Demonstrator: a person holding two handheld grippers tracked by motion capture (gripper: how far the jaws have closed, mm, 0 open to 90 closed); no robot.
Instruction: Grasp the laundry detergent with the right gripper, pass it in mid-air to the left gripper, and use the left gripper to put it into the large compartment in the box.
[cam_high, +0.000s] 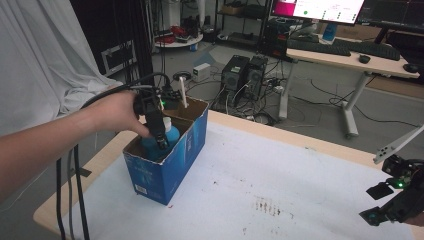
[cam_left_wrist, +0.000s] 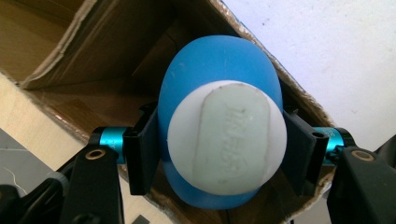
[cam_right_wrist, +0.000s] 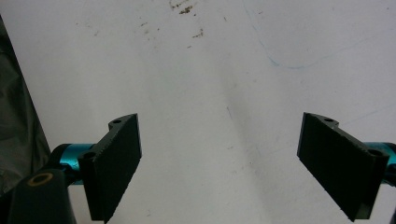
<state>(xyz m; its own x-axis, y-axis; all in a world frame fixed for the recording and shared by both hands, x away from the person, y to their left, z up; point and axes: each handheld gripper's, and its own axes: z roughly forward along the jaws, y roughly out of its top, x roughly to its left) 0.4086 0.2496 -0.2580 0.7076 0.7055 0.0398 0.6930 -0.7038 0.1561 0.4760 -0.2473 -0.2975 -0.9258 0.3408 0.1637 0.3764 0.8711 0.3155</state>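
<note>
One blue bottle (cam_left_wrist: 219, 74) with a white flip cap (cam_left_wrist: 227, 136), down inside the open blue cardboard box (cam_high: 175, 162) at the table's left end. Left gripper (cam_high: 161, 142) clamps it just under the cap — smooth rounded plastic, likely slippery and hefty if full; the neck seems the surest hold. Right gripper (cam_right_wrist: 233, 163) hangs over the white tabletop (cam_right_wrist: 224, 70) — jaws wide, holding nothing.

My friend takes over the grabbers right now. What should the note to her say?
Left gripper: shut on the blue bottle, pads on both sides below its white cap, inside the blue cardboard box.
Right gripper: open, holding nothing, over the white table cover at the table's right edge.
Done: bottle gripped and down in the box.
Left: probably let go and lift the left gripper out.
</note>
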